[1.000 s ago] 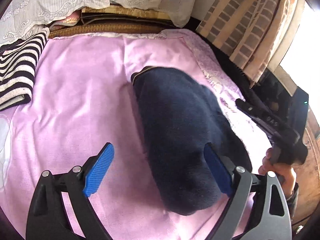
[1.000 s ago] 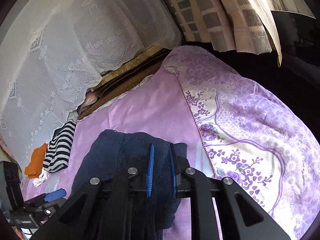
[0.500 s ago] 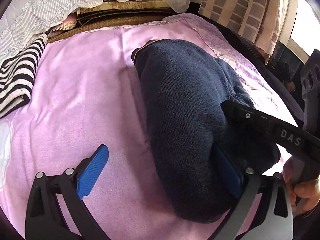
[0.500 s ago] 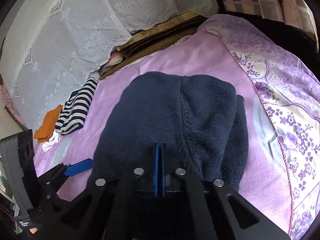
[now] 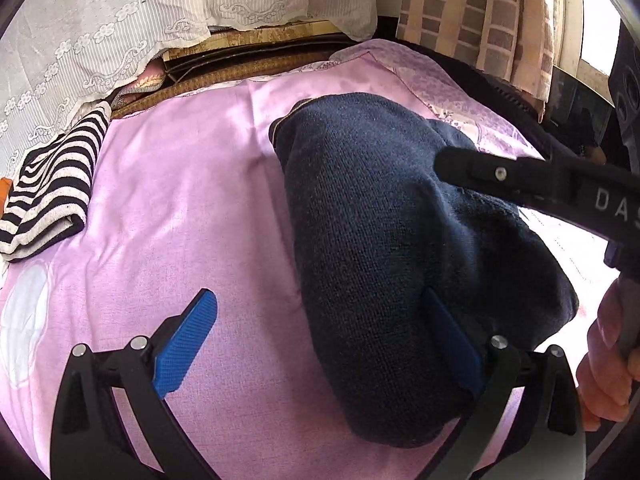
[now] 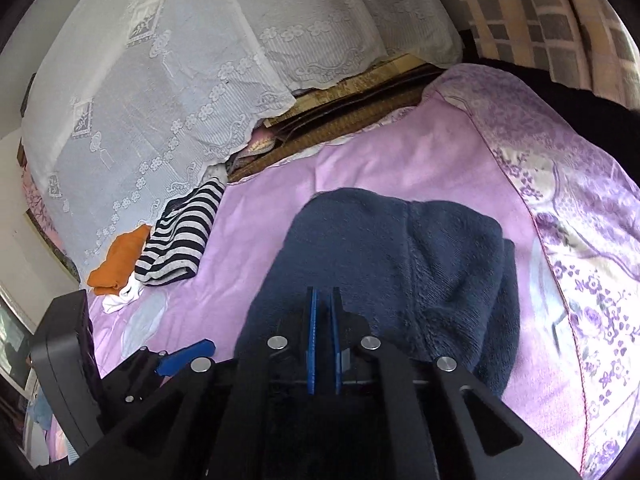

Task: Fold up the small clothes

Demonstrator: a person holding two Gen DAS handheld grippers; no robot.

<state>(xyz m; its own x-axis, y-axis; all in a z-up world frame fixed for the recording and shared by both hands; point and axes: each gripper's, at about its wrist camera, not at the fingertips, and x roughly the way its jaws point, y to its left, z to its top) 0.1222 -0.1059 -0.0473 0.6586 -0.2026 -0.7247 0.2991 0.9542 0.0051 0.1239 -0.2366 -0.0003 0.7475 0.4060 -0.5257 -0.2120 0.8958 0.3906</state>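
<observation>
A navy knitted garment [image 5: 380,220] lies folded on the pink sheet [image 5: 180,200], its long side running away from me. My left gripper [image 5: 318,296] stands wide open at its near end: the right pad [image 5: 448,340] touches the cloth, the left pad [image 5: 188,340] hangs over bare sheet. The right gripper [image 5: 440,164] reaches in from the right just above the garment. In the right wrist view the right gripper [image 6: 323,292] is over the navy garment [image 6: 380,248]. Its jaws are opening, a narrow slit shows, and I see no cloth pinched in it.
A folded black-and-white striped garment [image 5: 52,188] lies at the sheet's far left, with an orange cloth [image 6: 120,260] and a white one [image 6: 120,300] beside it. A lace curtain [image 6: 160,80] hangs behind. The flowered bed edge [image 6: 580,260] drops off at right. A hand [image 5: 604,360] holds the right gripper.
The right gripper swung in over the garment, closed, then parted slightly. The navy cloth now lies folded wider. My left gripper opened a little more and sank toward the garment's near end.
</observation>
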